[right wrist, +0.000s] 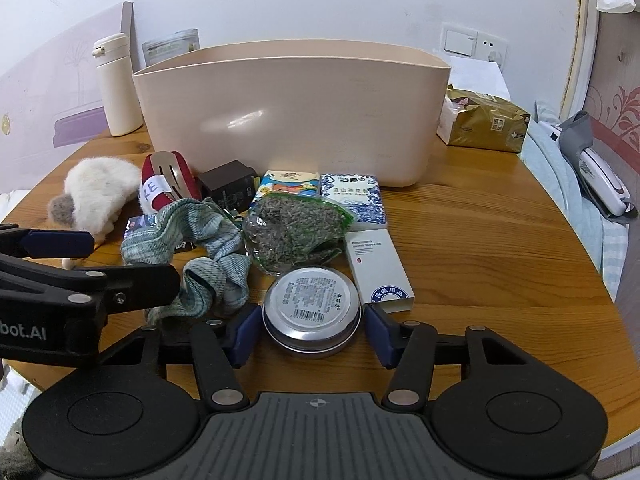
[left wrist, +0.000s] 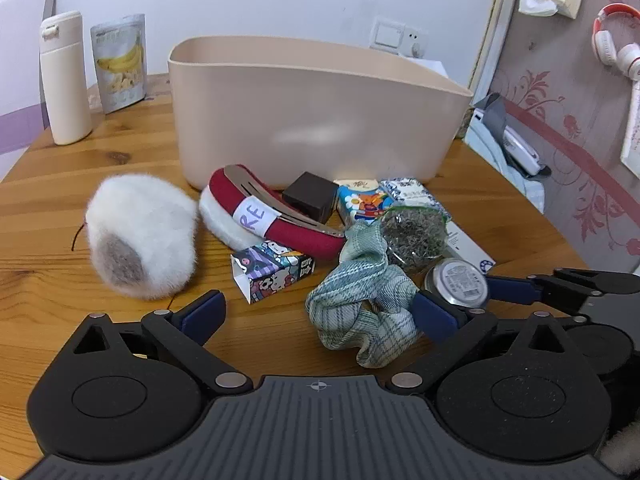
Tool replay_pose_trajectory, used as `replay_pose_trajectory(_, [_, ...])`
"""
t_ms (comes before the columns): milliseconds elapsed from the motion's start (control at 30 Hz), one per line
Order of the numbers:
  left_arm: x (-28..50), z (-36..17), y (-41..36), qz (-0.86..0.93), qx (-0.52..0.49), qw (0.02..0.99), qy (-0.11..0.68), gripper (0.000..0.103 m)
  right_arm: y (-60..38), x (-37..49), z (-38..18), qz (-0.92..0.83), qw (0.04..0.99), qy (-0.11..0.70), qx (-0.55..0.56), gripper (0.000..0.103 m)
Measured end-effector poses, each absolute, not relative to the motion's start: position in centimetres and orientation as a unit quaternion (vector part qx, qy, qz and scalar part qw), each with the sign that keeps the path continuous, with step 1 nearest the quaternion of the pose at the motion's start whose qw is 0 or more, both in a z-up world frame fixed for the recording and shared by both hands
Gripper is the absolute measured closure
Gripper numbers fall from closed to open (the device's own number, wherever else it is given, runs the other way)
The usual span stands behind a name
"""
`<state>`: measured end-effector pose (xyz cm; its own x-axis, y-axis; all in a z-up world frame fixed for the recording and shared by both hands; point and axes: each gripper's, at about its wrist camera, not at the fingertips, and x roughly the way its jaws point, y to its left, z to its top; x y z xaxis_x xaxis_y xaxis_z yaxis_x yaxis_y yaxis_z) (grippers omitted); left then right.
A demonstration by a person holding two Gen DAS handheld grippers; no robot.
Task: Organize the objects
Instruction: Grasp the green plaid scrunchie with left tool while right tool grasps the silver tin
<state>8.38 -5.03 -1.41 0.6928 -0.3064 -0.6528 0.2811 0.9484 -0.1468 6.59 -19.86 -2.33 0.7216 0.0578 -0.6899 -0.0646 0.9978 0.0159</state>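
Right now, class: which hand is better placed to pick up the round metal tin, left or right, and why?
Right. The right gripper straddles the round metal tin, one finger on each side, with slight gaps. The left gripper is open beside the plaid scrunchie, off the tin.

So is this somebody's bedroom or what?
Probably a bedroom or small living room at home: a wooden table heaped with personal bits, a bed with blue bedding right beside it, and headphones hanging on a flowery wall.
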Motion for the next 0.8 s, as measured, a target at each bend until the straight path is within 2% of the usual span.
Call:
replay_pose_trajectory(233, [9.2,-1.9,-5.9,-0.168,-0.018,0.912,0.373,0.016,-20.2,6.5,-2.4,0.040,0.930,0.366,-0.005,0.044])
replay_pose_trajectory(300, [9.3,-2.0,-6.0,-0.172,-0.023,0.910,0.377,0.023,-20.3,6.6,-2.5,0.037,0.932,0.362,-0.006,0.045])
replay_pose_trajectory(367, [9.6,-2.1,-6.2,-0.173,-0.027,0.908,0.381,0.037,-20.4,6.7,-2.6,0.036,0.933,0.357,-0.005,0.045])
replay_pose_trajectory(433, [9.8,-2.3,-6.3,-0.173,-0.027,0.906,0.385,0.047,-20.4,6.7,-2.6,0.039,0.934,0.355,-0.006,0.048])
replay_pose_trajectory(500, [9.8,-2.3,-6.4,-0.173,-0.025,0.907,0.382,0.049,-20.4,6.6,-2.7,0.042,0.935,0.353,-0.008,0.050])
replay_pose_trajectory(567, [9.7,-2.4,-6.4,-0.174,-0.026,0.908,0.381,0.060,-20.5,6.5,-2.7,0.044,0.935,0.351,-0.006,0.051])
replay_pose_trajectory(667, [9.6,-2.4,-6.3,-0.178,-0.028,0.907,0.382,0.071,-20.6,6.4,-2.7,0.046,0.936,0.349,-0.002,0.052])
replay_pose_trajectory(800, [9.1,-2.3,-6.2,-0.183,-0.022,0.908,0.377,0.077,-20.7,6.3,-2.7,0.047,0.936,0.349,0.007,0.052])
